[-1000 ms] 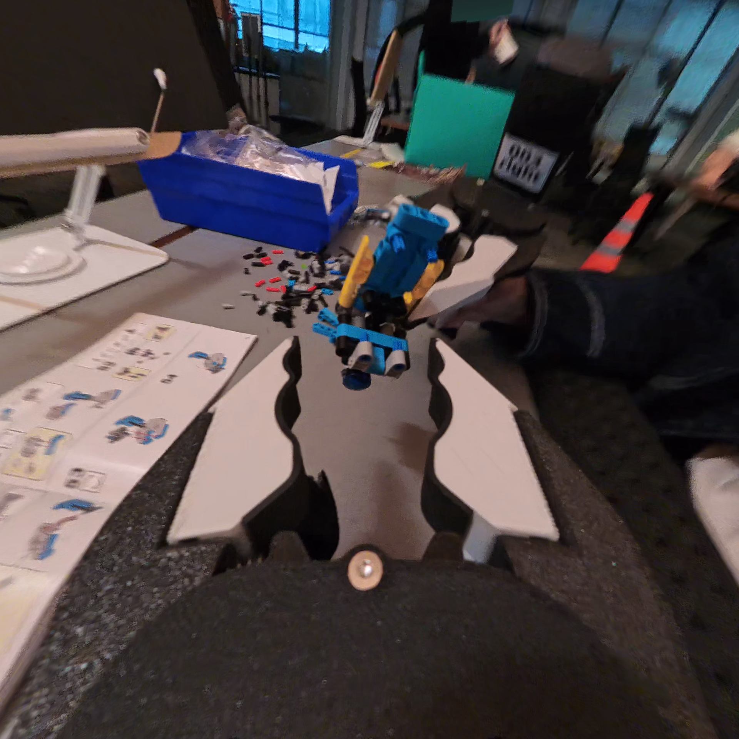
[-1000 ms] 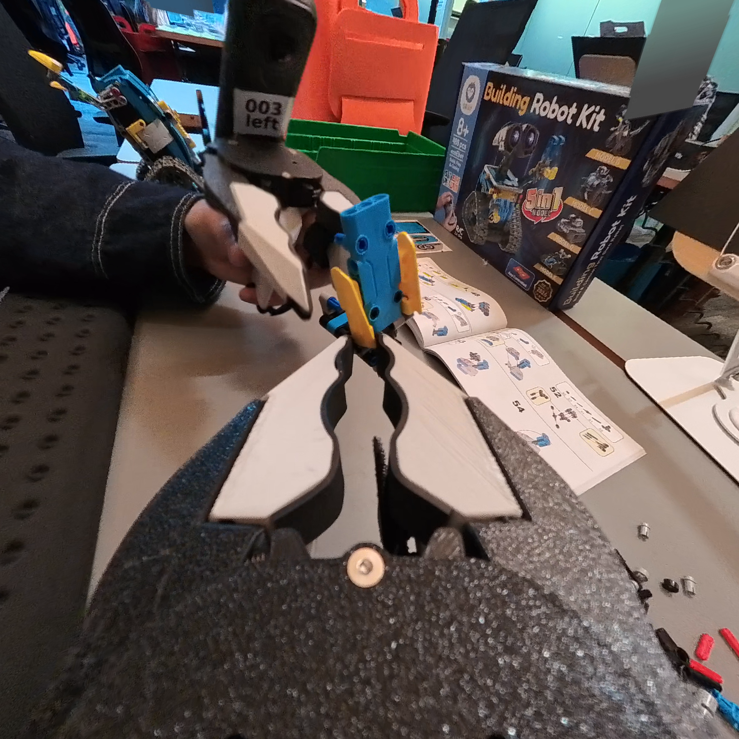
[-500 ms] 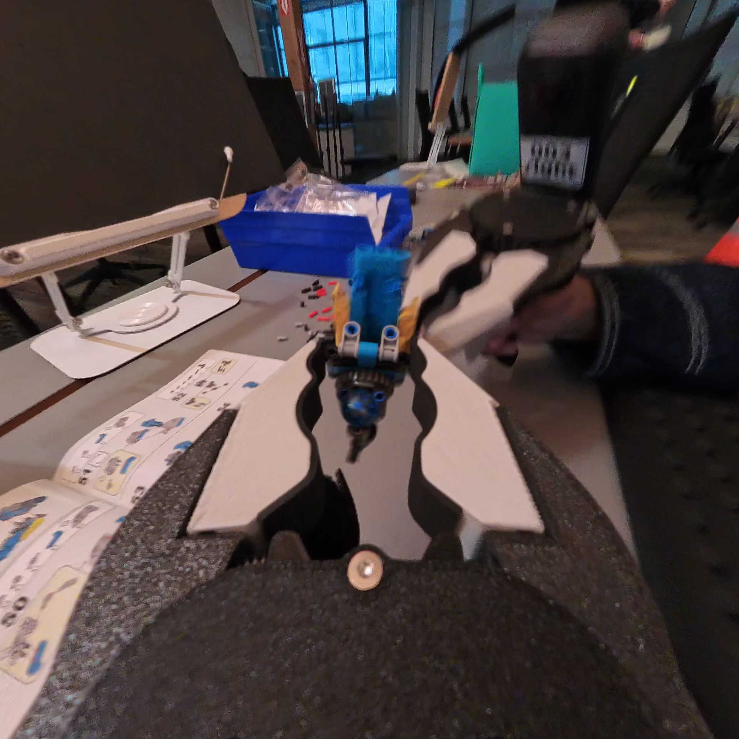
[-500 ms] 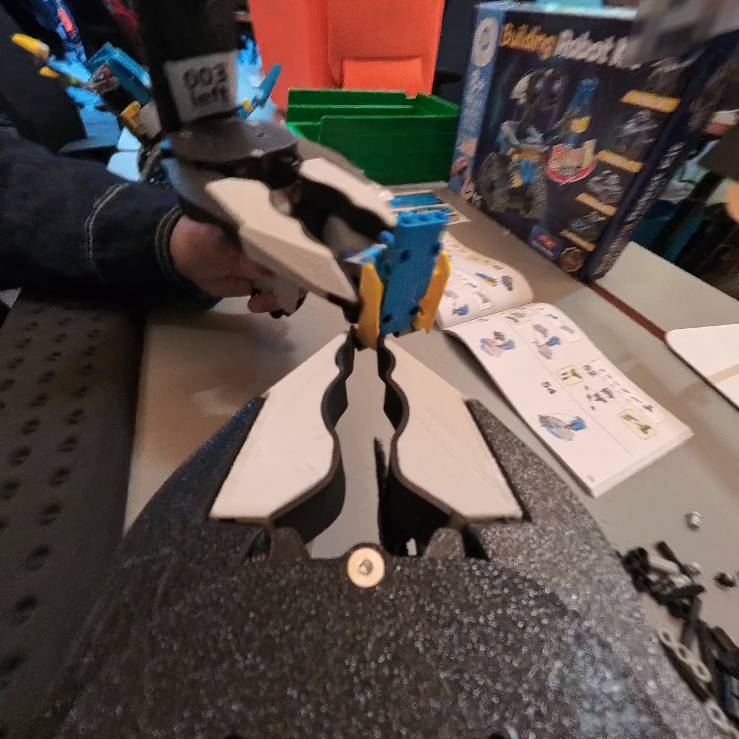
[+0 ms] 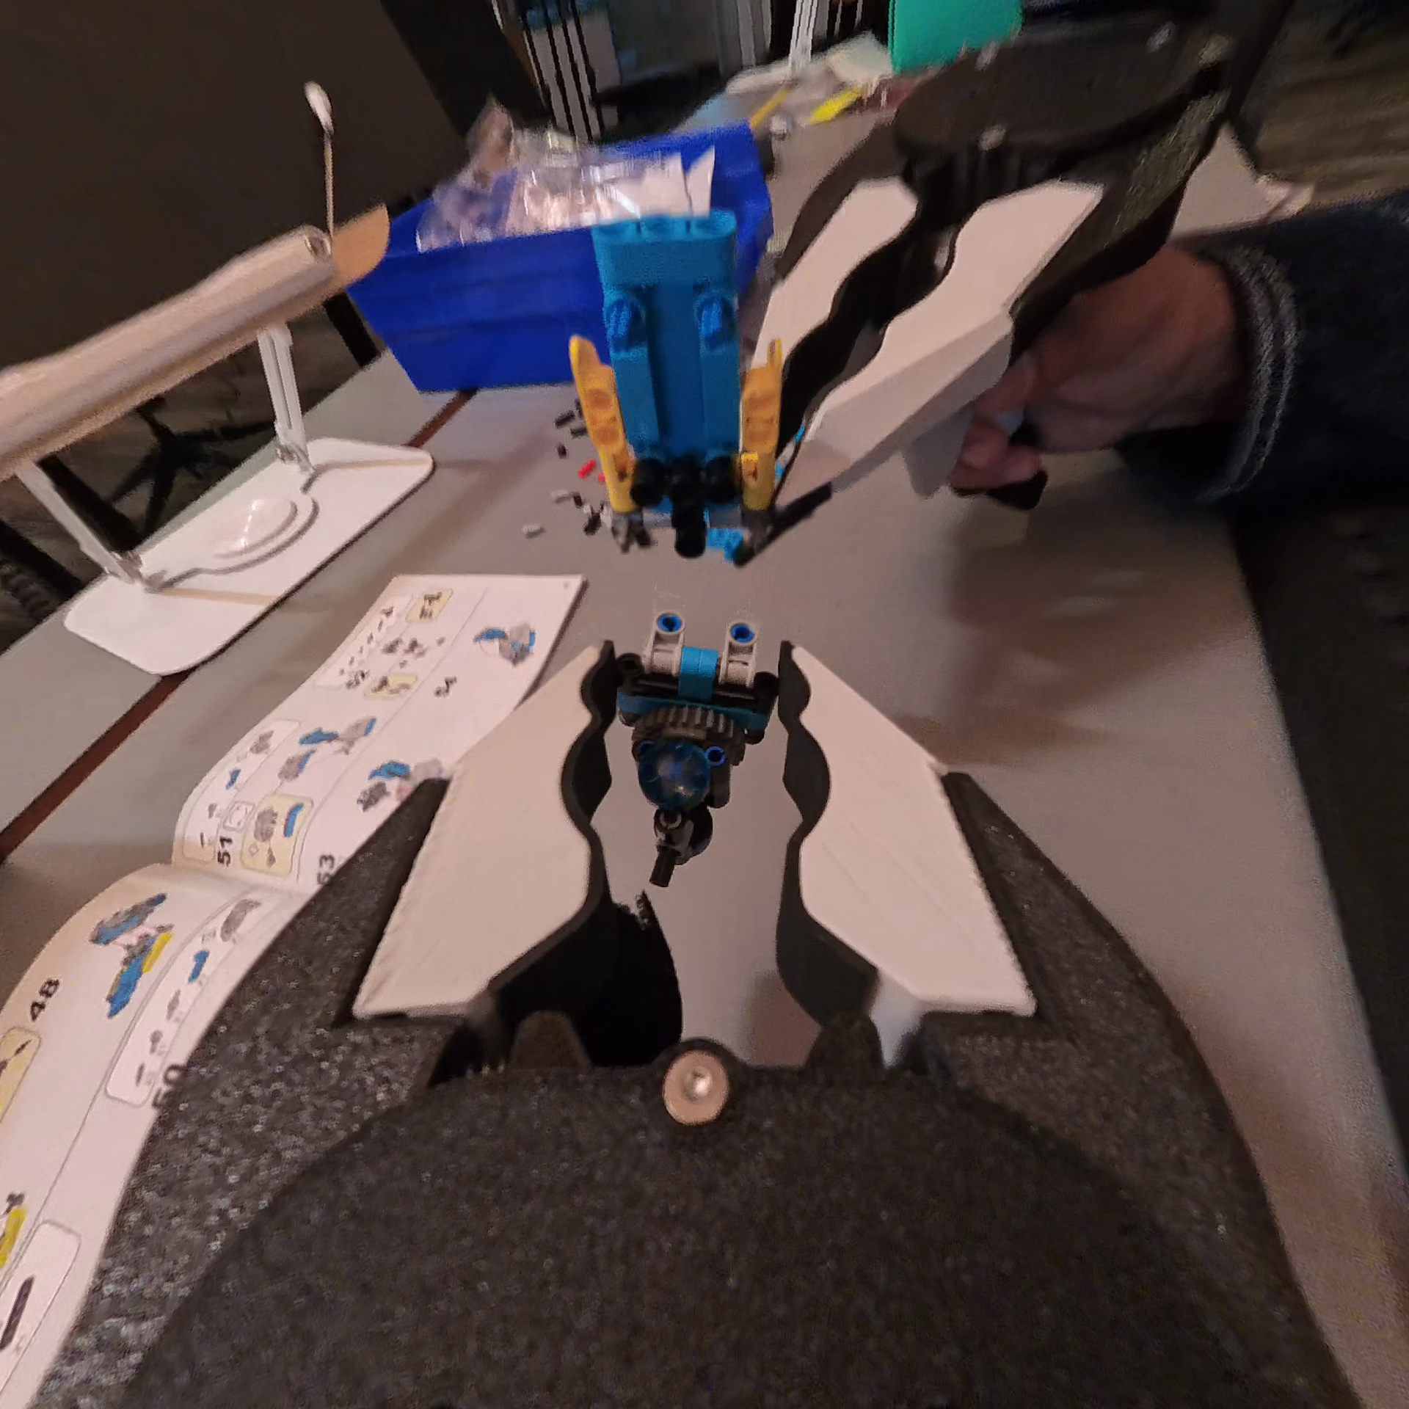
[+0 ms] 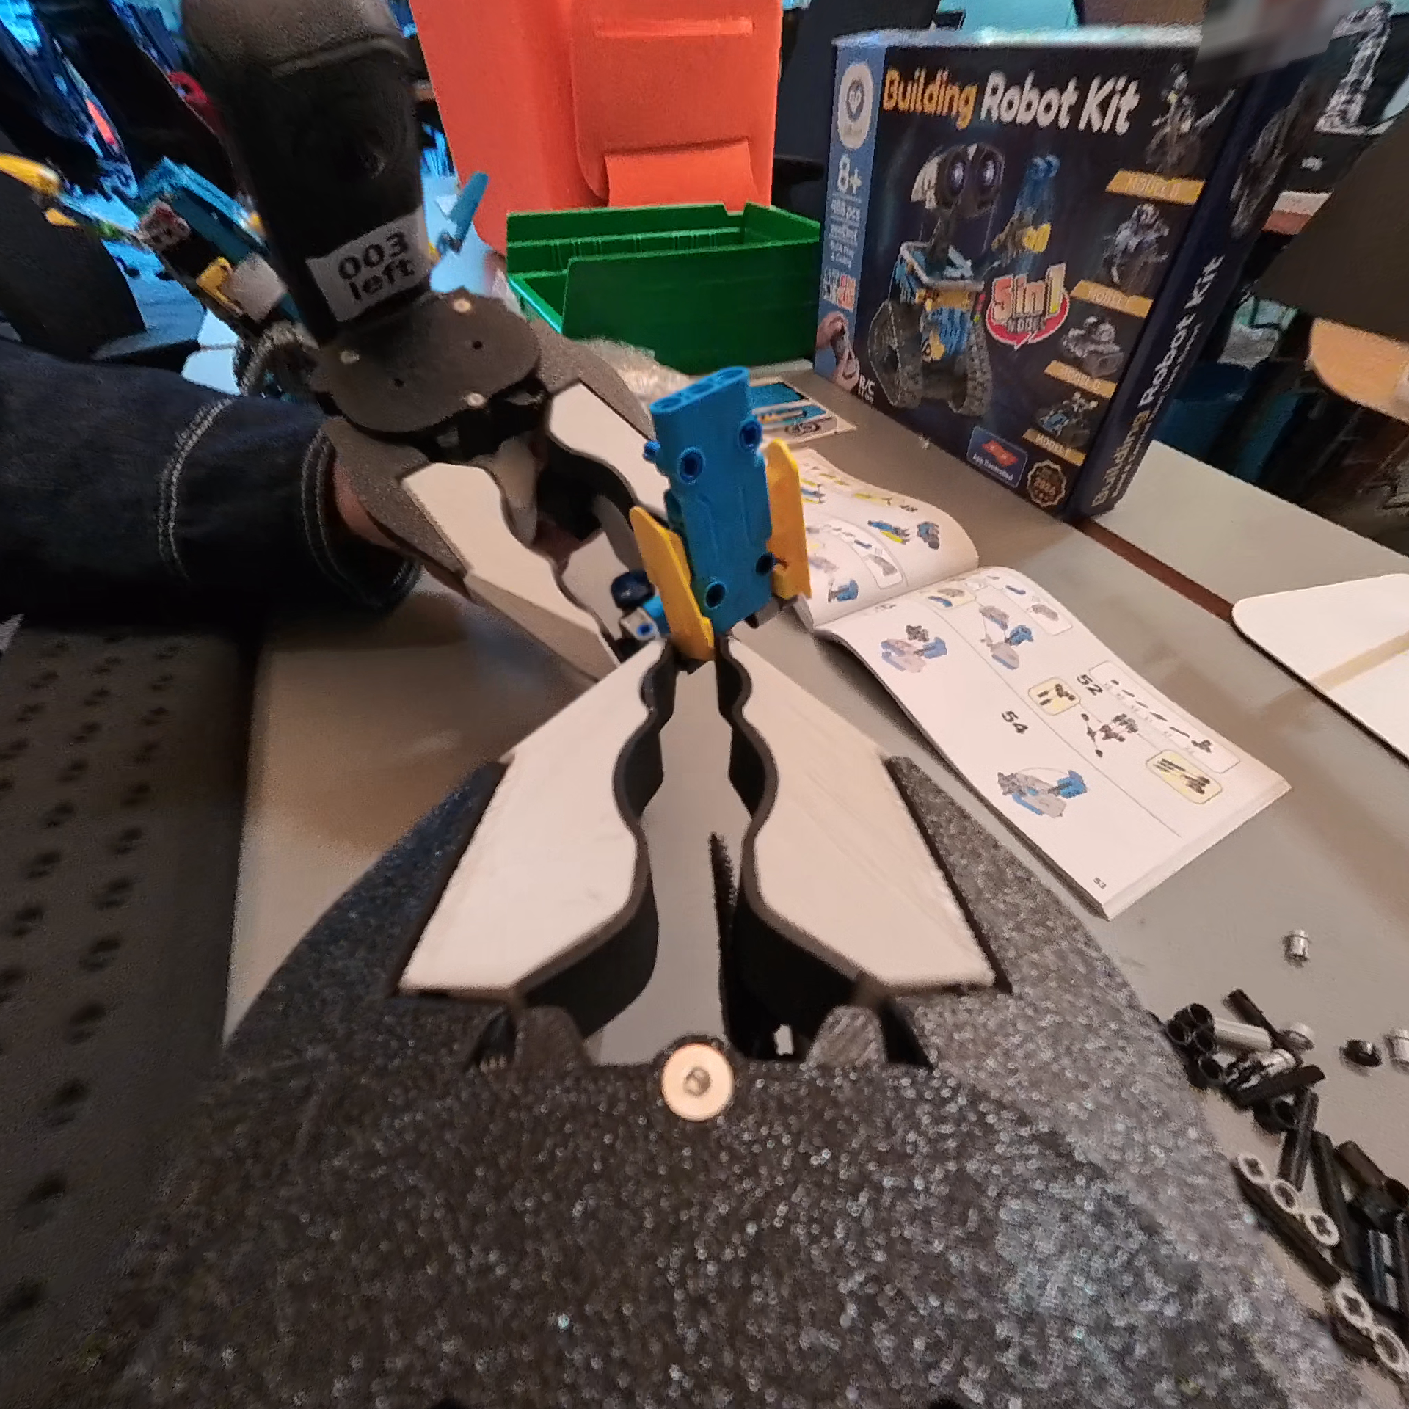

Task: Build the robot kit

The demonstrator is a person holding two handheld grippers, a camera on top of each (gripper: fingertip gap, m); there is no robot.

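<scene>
Grey table (image 5: 1067,648): left gripper (image 5: 690,671) clamped on gear module (image 5: 686,717); right gripper (image 6: 690,648) pinching blue-yellow assembly (image 6: 717,526), upright, just beyond module.

the left gripper (image 5: 692,678) has two flat white fingers (image 5: 488,831) with wavy black edges. its body is black bumpy foam with one round silver screw (image 5: 695,1084) in the middle. the right gripper (image 6: 690,656) looks just the same, with its own silver screw (image 6: 695,1081). the person wears a dark blue sleeve (image 6: 168,473) with pale stitching.
</scene>
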